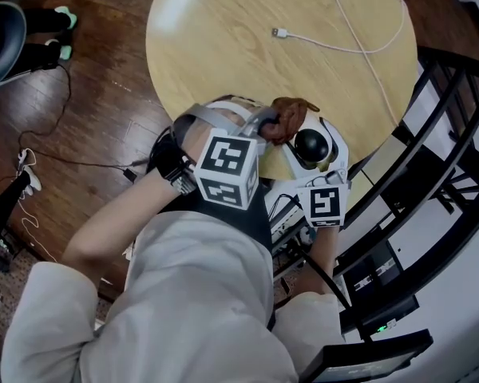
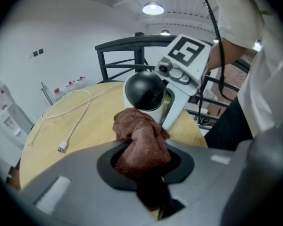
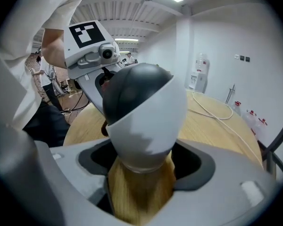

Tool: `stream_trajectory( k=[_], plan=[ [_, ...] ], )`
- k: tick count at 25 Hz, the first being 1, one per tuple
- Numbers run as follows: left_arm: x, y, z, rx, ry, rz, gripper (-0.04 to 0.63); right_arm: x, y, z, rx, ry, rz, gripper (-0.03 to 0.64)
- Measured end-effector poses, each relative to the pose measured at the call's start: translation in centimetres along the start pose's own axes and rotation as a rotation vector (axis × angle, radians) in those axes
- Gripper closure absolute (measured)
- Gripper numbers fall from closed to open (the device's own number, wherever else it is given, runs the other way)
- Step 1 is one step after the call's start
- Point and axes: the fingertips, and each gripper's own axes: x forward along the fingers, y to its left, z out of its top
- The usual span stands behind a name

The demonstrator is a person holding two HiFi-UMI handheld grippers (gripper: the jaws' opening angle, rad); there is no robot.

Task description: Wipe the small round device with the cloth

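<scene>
Left gripper (image 2: 144,175): my jaws pinch the cloth (image 2: 140,142), which bunches out past my fingertips against the device (image 2: 144,91). Right gripper (image 3: 141,173): my jaws clasp the device's white base, with the table (image 3: 217,126) beyond.
</scene>
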Motion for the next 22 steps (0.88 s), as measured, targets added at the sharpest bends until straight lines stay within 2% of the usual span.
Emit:
stream_trajectory(
  k=[3, 5, 10, 13, 16, 19, 22],
  plan=[
    [0.9, 0.1, -1.1, 0.029, 0.046, -0.022, 0.499, 0.0, 0.0, 0.0, 0.055, 0.010, -0.055, 0.258],
    [0.3, 0.7, -1.5, 0.054, 0.066, -0.003, 0.499, 0.2, 0.1, 0.0, 0.108, 0.031, -0.105, 0.259],
    [-3.8, 3.7, 0.8, -0.058, -0.081, 0.078, 0.499, 0.1, -0.6, -0.8, 0.259, 0.065, -0.249, 0.259],
    [-6.0, 4.4, 2.4, -0.059, -0.176, 0.118, 0.499, -0.1, -0.9, -1.4, 0.341, 0.095, -0.347, 0.259],
    [-7.8, 5.0, 3.7, -0.045, -0.219, 0.159, 0.499, 0.0, -0.9, -1.6, 0.437, 0.157, -0.423, 0.259],
    [-9.3, 5.5, 4.3, -0.042, -0.229, 0.193, 0.499, -0.1, -0.5, -1.4, 0.475, 0.186, -0.412, 0.259],
    [-10.1, 5.5, 5.1, -0.065, -0.272, 0.188, 0.499, -0.7, 0.1, -1.2, 0.370, 0.149, -0.280, 0.250]
  ],
)
